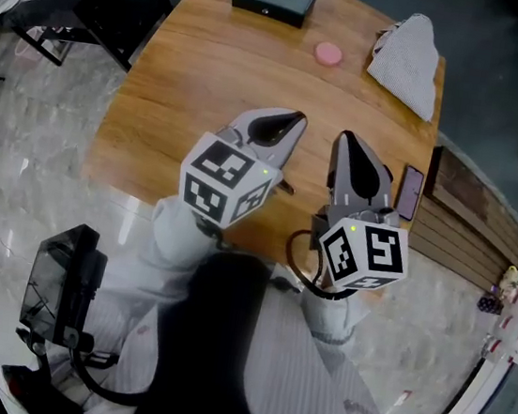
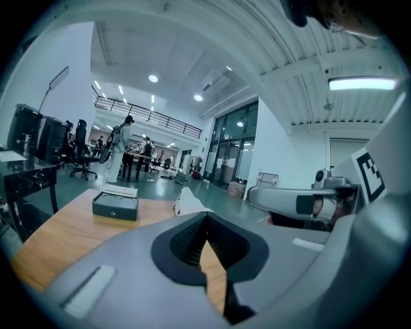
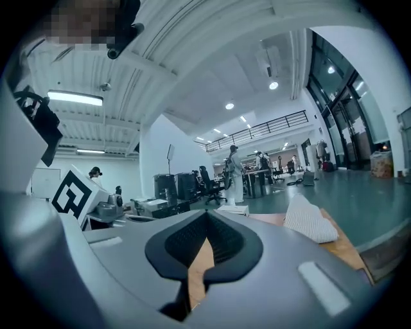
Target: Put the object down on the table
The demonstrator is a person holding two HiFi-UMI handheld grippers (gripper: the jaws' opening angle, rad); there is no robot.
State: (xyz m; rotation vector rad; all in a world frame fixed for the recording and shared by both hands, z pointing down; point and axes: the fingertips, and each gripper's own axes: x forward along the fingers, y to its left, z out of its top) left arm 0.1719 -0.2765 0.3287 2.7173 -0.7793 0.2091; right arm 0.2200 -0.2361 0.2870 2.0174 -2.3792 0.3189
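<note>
Holding the left claw (image 1: 297,118) and right claw (image 1: 344,139) pressed together on nothing, we risk nudging the phone (image 1: 411,191) off the bench (image 1: 192,69) edge at centre right

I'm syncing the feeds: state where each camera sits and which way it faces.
Head view: on the person's head, looking steeply down at the wooden table; shows left gripper, right gripper and sleeves.
Left gripper view: on the left gripper, facing along its shut jaws across the table to the black box.
Right gripper view: on the right gripper, along its shut jaws toward the striped cloth.
All three show that cloth.
</note>
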